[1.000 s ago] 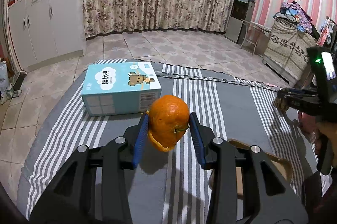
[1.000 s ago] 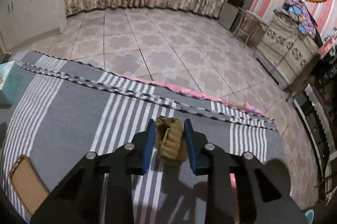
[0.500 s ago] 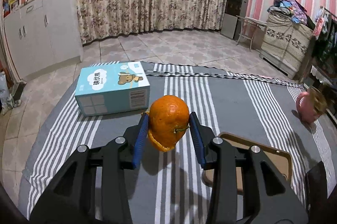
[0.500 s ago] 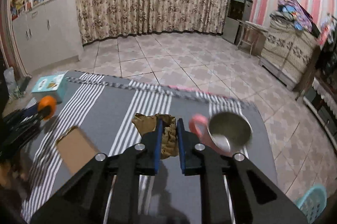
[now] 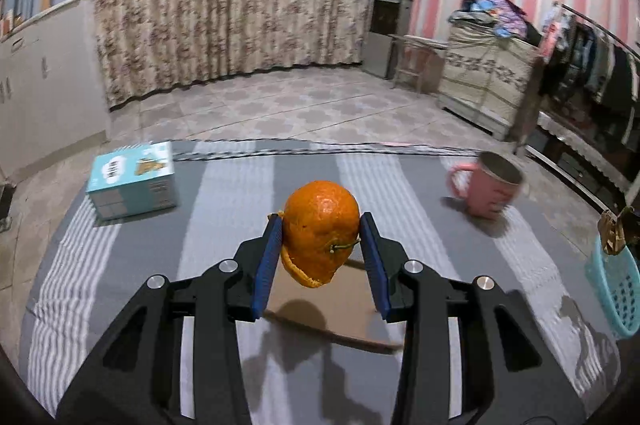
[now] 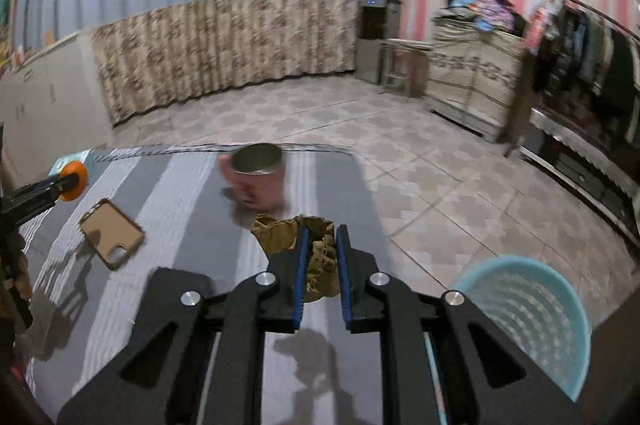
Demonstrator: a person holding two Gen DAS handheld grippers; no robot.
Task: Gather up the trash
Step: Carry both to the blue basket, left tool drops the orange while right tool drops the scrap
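Note:
My left gripper (image 5: 320, 225) is shut on an orange (image 5: 322, 229) with a loose strip of peel, held above the striped grey cloth (image 5: 224, 201). My right gripper (image 6: 319, 237) is shut on a crumpled brown paper wad (image 6: 292, 231), raised over the cloth's right edge. A light blue plastic basket (image 6: 528, 313) stands on the floor just right of the right gripper, also visible as the basket (image 5: 616, 289) at the right edge of the left wrist view. The left gripper with the orange (image 6: 74, 180) shows at the far left of the right wrist view.
A pink mug (image 5: 486, 189) stands on the cloth at the right. A light blue tissue box (image 5: 134, 179) sits at the far left. A brown phone case (image 6: 112, 233) lies flat on the cloth. Tiled floor, cabinets and curtains surround the table.
Both grippers swung right and rose. The right one closed tighter on the paper wad, and the blue basket came into view beside it. The orange stays gripped.

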